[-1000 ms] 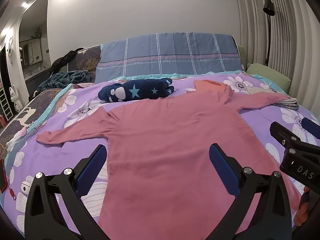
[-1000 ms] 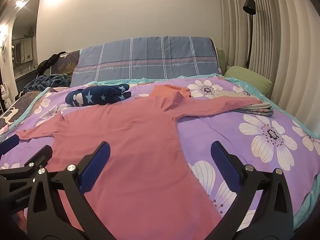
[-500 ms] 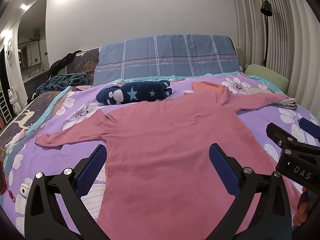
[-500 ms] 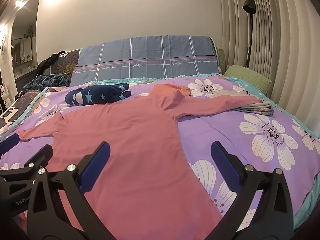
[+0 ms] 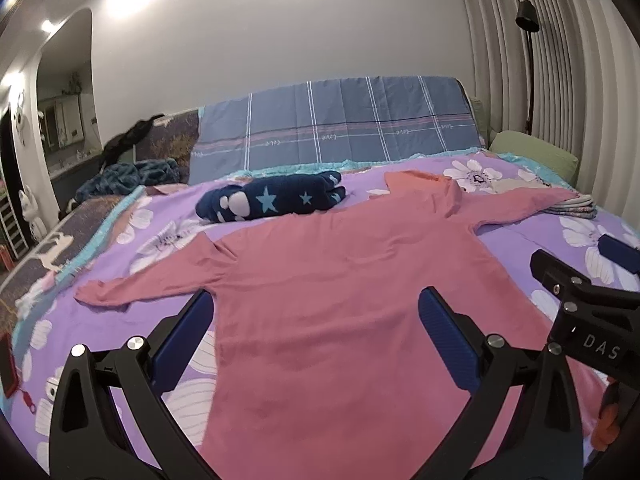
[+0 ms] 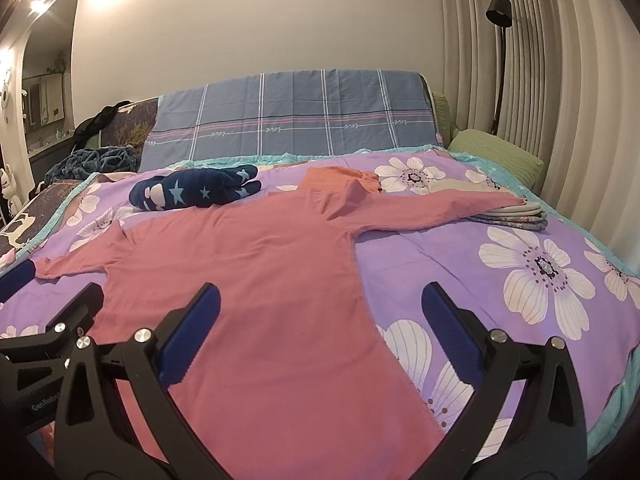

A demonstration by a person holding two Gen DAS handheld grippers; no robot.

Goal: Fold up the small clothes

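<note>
Both tongs, left tongs (image 5: 314, 336) and right tongs (image 6: 320, 328), hovering released over flat-spread pink shirt (image 6: 256, 280) on bed (image 6: 460, 256); folding not yet begun. Next, likely needing sleeve (image 6: 420, 212) pinched, carried across body.

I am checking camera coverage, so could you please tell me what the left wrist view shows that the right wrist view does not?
Only the left wrist view shows the red object at the bed's left edge and the open left claw from behind. Only the right wrist view shows the large white flower on the cover and the open right claw from behind. Both show the pink long-sleeved top spread flat, the navy star-print bundle beyond it, and the folded clothes under its sleeve end.
</note>
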